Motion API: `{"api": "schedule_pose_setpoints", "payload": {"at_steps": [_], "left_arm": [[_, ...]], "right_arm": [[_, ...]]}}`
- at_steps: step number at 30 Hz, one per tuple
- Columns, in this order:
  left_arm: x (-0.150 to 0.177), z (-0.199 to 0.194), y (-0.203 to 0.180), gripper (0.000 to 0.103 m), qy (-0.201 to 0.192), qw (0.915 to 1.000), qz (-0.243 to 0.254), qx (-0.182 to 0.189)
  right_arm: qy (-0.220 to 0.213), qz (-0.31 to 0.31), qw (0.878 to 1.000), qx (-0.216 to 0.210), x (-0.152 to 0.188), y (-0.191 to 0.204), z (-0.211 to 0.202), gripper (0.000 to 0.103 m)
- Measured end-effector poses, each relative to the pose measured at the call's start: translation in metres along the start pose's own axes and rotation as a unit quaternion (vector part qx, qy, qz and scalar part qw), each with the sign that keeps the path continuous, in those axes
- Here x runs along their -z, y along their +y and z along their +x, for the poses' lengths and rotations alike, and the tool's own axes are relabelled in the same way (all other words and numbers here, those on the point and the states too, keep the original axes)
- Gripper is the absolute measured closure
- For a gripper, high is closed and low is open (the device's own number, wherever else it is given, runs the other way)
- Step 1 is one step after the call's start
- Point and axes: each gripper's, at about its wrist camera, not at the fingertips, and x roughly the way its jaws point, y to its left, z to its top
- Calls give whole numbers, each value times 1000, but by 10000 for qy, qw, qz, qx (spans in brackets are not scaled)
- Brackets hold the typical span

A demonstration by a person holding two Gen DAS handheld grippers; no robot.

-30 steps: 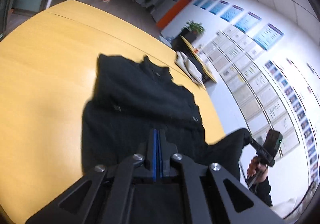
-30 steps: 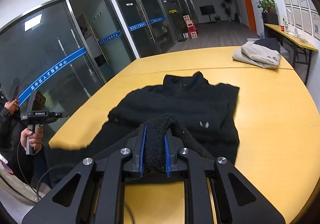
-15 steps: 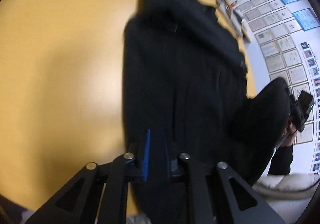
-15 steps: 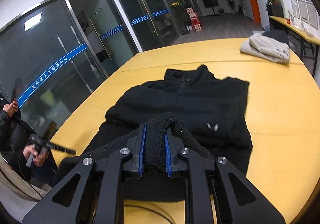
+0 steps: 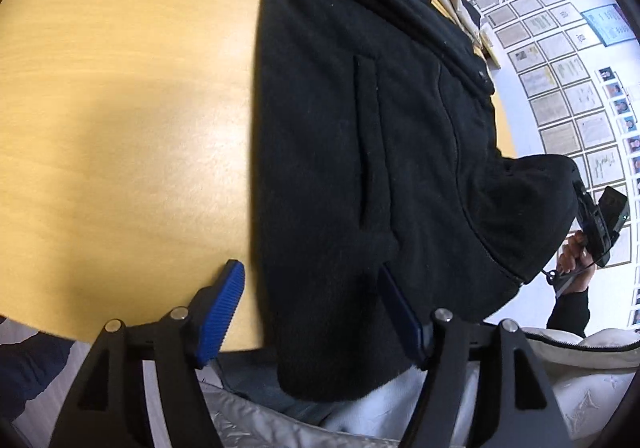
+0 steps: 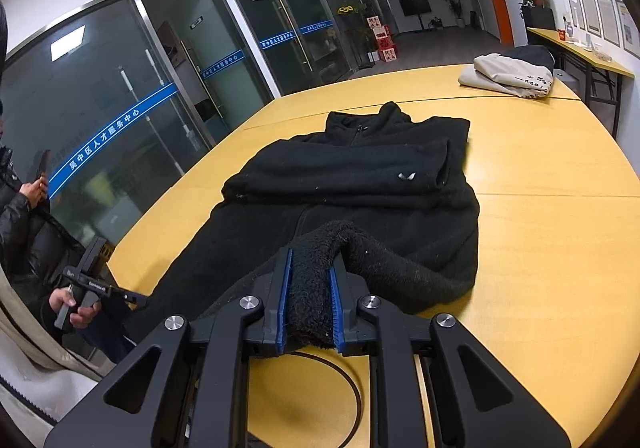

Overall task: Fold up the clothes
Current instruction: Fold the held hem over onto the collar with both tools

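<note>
A black fleece jacket (image 6: 360,175) lies flat on the yellow table (image 6: 540,207), collar at the far end and a sleeve folded across the chest. My right gripper (image 6: 310,300) is shut on a thick fold of the jacket's near hem, lifted a little off the table. In the left wrist view the jacket (image 5: 360,127) runs away from me, and its lower edge hangs over the table's edge. My left gripper (image 5: 312,308) is open, its blue pads (image 5: 224,308) spread to either side of that hem without pinching it.
A folded beige garment (image 6: 508,75) sits at the table's far right corner. A hand (image 5: 572,256) holds the right gripper off the table's side. Glass doors (image 6: 240,59) line the left wall. A white padded coat (image 5: 580,368) is close below the table edge.
My left gripper opened and let go of the jacket's hem, and it tipped down towards the table edge. The right gripper stayed shut on its fold, which moved slightly forward.
</note>
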Motion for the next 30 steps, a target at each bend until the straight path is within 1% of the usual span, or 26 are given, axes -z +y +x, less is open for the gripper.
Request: {"api": "schedule_pose_setpoints", "payload": {"at_steps": [1,4,6,7,8,9,10,14,19,20,22,23,24,27,30], "left_arm": [[1,-2,-2,23,66,10000,22,38],[10,6,-5,22,394,9979,30,506],[12,8,-4,22,405,9968,-82,688],[12,8,0,24,384,9963,-194,741],[12,9,3,30,363,9957,-306,794],[12,10,6,62,341,9949,-418,848],[10,8,7,87,299,9946,-459,884],[4,-1,7,87,119,9929,-592,1023],[-3,-12,7,89,-105,9899,-758,1196],[-8,-22,5,90,-238,9889,-766,1252],[-23,-43,-4,90,-527,9874,-667,1331],[-34,-56,-13,90,-694,9875,-532,1313],[-45,-61,-19,91,-780,9875,-440,1295],[-81,-73,-39,91,-961,9869,-129,1292],[-118,-78,-56,91,-1036,9852,98,1360]], "right_arm": [[-7,-19,10000,-7,2,2,-2,88],[-40,-25,10000,-41,8,5,-5,87],[-59,-21,9999,-79,10,7,-5,87],[-66,-26,9999,-98,10,8,-4,87],[-73,-27,9999,-118,11,9,-3,87],[-80,-27,9999,-139,11,10,-3,87],[-83,-34,9998,-164,11,11,-2,87],[-83,-103,9997,-217,8,16,1,87],[-166,-129,9996,-209,-7,16,5,87],[-150,-152,9996,-186,-10,16,7,87],[-69,-193,9997,-101,-20,15,13,88],[-33,-199,9998,-45,-25,14,16,88],[-23,-186,9998,-5,-30,13,18,88],[-34,-137,9998,101,-48,6,24,88],[-49,-147,9996,242,-70,0,31,88]]}}
